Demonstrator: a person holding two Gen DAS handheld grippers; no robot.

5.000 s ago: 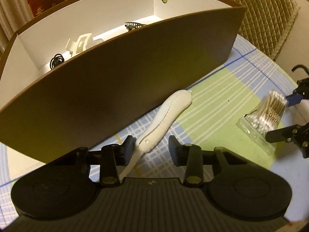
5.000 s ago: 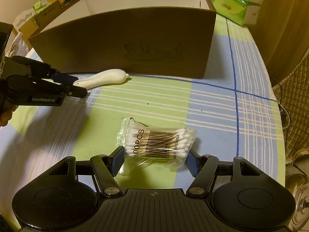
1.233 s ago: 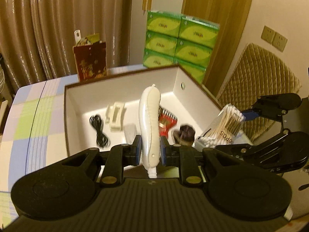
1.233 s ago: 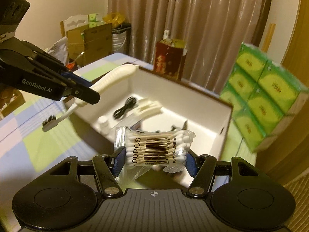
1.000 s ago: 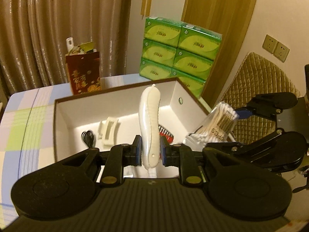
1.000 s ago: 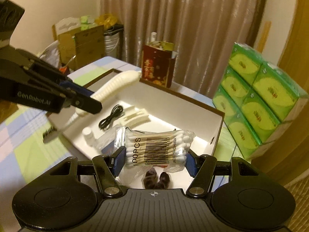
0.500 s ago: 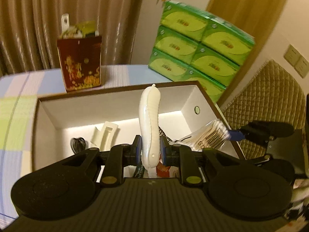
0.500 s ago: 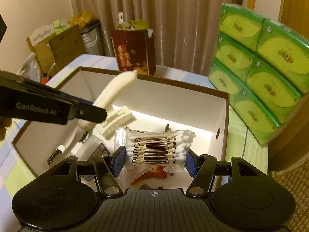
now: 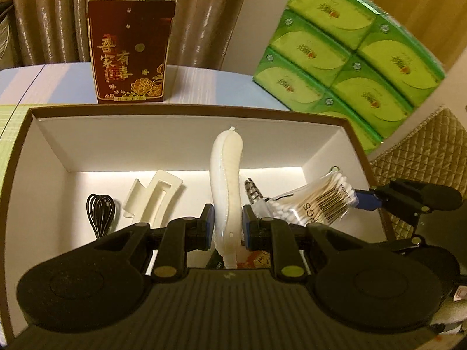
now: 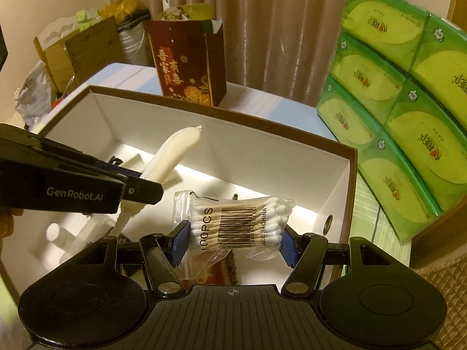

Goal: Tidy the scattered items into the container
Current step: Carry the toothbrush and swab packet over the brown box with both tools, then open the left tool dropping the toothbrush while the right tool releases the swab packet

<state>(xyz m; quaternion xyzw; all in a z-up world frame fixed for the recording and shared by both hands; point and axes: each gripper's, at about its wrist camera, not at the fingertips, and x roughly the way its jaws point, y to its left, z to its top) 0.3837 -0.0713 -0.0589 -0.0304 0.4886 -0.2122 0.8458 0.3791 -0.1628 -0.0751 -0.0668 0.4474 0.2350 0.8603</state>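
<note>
My left gripper (image 9: 227,225) is shut on a white brush handle (image 9: 226,180) that stands upright over the brown box with white inside (image 9: 186,143). In the right wrist view the same brush (image 10: 172,157) slants across the box, bristle end down. My right gripper (image 10: 233,240) is shut on a clear bag of cotton swabs (image 10: 236,221), held above the box's right part (image 10: 335,192). The left wrist view shows that bag (image 9: 318,204) and the right gripper (image 9: 364,199) at the right. Both loads hang inside the box's rim.
Inside the box lie a coiled black cable (image 9: 99,213), a white plastic clip (image 9: 154,198), a small white bottle (image 10: 57,236) and a red packet (image 10: 216,274). A dark red gift box (image 9: 130,49) and stacked green tissue packs (image 9: 344,55) stand behind it. A quilted chair (image 9: 420,157) is at the right.
Both grippers have moved forward and down over the box, still holding the brush and the swab bag. The box now fills more of both views.
</note>
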